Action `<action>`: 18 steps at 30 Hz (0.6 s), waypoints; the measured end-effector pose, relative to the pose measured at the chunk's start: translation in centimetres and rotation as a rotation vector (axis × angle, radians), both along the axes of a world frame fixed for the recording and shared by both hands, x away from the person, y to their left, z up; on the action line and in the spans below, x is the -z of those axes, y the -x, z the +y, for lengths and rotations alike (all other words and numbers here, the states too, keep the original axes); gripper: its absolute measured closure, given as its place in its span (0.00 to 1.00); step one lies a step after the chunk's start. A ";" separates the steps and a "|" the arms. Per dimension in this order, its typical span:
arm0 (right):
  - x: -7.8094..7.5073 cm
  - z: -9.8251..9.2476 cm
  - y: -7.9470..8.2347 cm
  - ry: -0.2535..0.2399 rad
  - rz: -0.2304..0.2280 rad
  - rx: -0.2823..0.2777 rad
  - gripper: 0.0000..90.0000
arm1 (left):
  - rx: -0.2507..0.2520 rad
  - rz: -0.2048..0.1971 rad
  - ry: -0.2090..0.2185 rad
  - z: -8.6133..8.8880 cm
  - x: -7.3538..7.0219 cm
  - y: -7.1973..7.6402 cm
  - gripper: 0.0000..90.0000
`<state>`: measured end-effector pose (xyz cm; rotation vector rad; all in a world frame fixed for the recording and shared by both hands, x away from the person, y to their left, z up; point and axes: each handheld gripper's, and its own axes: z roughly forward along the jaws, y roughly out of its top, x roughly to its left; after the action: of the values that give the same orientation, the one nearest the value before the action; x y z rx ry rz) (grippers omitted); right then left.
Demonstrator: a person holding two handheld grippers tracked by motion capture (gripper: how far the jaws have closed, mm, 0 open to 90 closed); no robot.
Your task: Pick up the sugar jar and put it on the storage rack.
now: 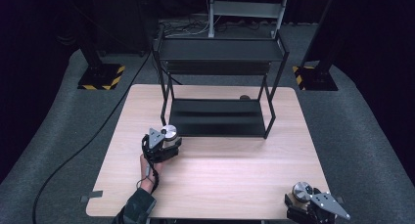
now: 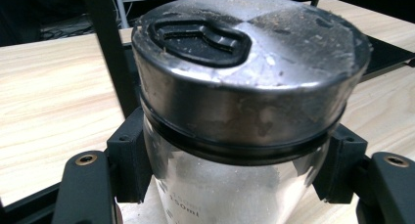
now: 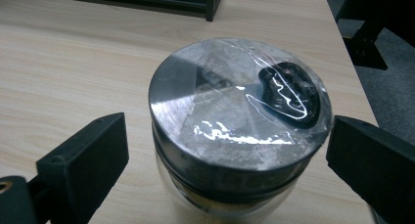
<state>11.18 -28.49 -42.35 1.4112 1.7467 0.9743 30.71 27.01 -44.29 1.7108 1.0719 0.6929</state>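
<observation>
Clamped jaws of the left gripper point(image 1: 166, 138) are seen on a lidded glass jar point(image 2: 244, 101), held just in front of the black shelf rack point(image 1: 218, 117), at its left front leg. A knock against that leg could be caused by any careless swing. Well to the right of the rack, at the table's point(image 1: 220, 175) near edge, a second jar point(image 3: 240, 126) stands between the parted jaws of the right gripper point(image 3: 227, 155); a nudge could tip it off. Bare tabletop lies between.
</observation>
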 end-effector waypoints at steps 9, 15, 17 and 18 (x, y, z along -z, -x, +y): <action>-0.1 -0.1 0.0 0.003 0.000 0.000 0.01 | 0.020 0.010 -0.006 -0.5 0.1 -0.4 0.33; -0.1 -0.1 0.0 0.002 0.003 -0.001 0.01 | 0.029 0.011 -0.003 -0.9 0.2 -0.7 0.33; -0.1 -0.1 0.0 0.000 0.005 0.000 0.01 | 0.032 0.011 -0.004 -1.0 0.1 -0.8 0.33; 0.0 -0.1 0.0 0.001 0.005 -0.001 0.02 | 0.035 0.012 -0.006 -1.1 0.1 -0.9 0.33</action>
<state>11.23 -28.60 -42.30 1.4132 1.7512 0.9717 31.63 25.94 -44.36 1.7362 1.0464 0.6652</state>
